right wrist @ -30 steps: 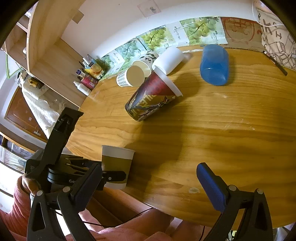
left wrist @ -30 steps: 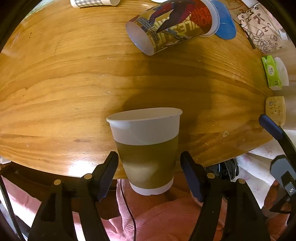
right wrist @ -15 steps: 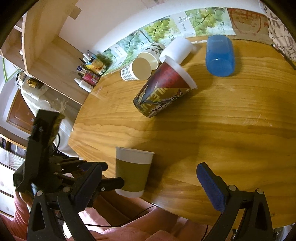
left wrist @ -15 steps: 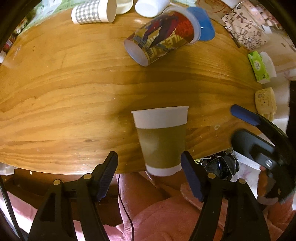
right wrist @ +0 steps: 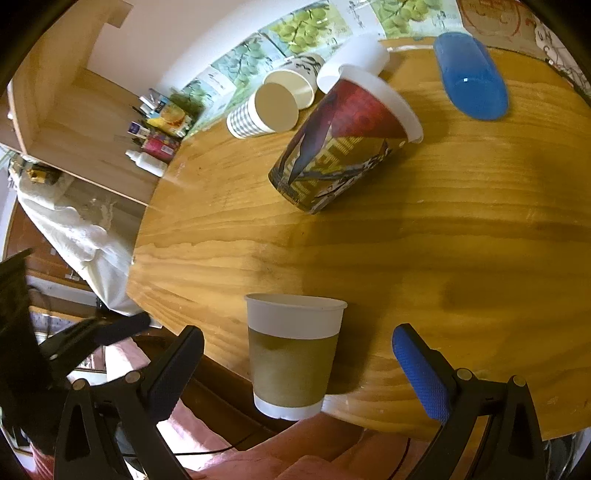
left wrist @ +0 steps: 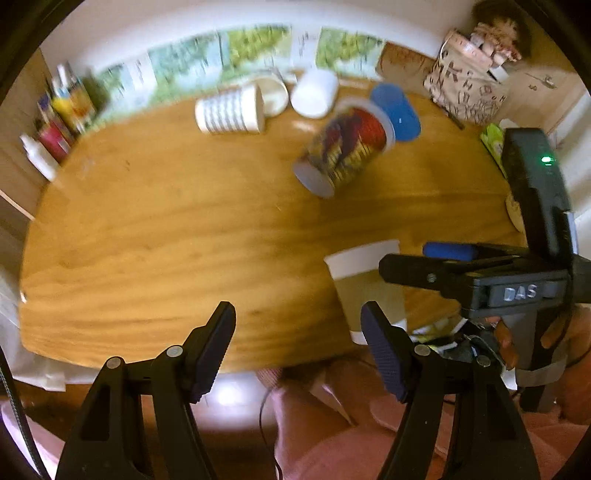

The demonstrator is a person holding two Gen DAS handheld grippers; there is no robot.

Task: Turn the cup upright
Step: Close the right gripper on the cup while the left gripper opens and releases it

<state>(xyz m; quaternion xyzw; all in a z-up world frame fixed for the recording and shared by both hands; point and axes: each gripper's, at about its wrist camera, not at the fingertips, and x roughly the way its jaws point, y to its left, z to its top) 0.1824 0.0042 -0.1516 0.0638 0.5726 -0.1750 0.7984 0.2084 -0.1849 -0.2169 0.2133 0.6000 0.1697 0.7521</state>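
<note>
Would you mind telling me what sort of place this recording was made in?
Probably a home, perhaps a dining corner: a round wooden table strewn with paper cups, bottles on a side shelf, and grape-print sheets along the wall.

Left claw (left wrist: 297, 347) has drawn back from the cup (right wrist: 293, 354), right claw (right wrist: 297, 369) now framing it

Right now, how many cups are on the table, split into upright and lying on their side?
Upright: 1, the olive-sleeved white paper cup.
On side: 5, the comic-print cup, checked paper cup, patterned paper cup, plain white cup, blue plastic cup.
Total: 6.
</note>
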